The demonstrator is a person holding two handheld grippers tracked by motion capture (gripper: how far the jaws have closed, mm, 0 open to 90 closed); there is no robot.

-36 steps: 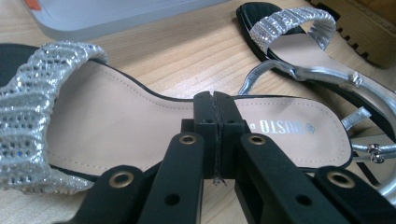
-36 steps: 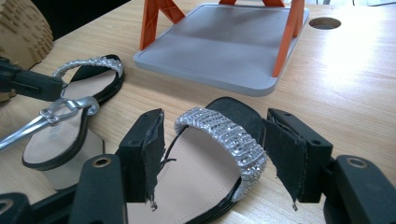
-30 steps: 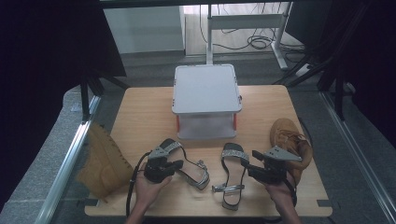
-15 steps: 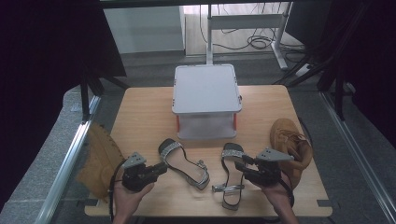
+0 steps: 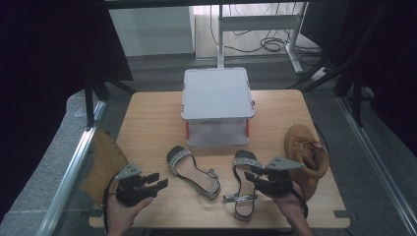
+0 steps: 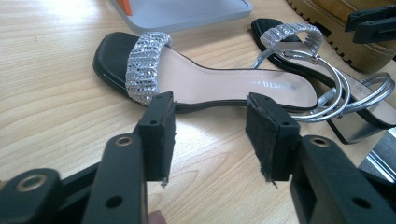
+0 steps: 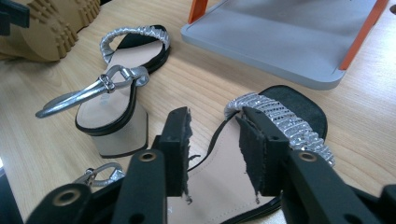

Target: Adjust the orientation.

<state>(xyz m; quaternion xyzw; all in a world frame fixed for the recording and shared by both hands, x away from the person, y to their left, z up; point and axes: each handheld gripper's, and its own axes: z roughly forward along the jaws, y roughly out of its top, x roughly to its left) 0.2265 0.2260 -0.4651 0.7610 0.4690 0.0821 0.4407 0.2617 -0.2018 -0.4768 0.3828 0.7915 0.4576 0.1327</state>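
So our left tool has just let go of the left sandal and pulled back toward the near-left corner of the table. A second ago it was sitting right on that sandal; now the jaws have been opening, they stand about half apart with nothing between them, and the sandal lies just ahead of the pads, toe strap pointing away from us. We'd say that one counts as put down.

Our right tool hasn't really gone anywhere. Its jaws have been closing in over the right sandal, and in the right gripper view the pads straddle the footbed just behind the silver toe strap. They look close to the sole, but we can't tell if they're pressing yet, so we're not calling it a grip.

For room: the gap between the two sandals is narrow, and the ankle straps stick out toward each other. Just to the outside of the right tool sits the brown boot, near the table's right edge, so not much slack there. Past both tools the grey box takes the middle. The best open wood is ahead of the left tool, left of the box.
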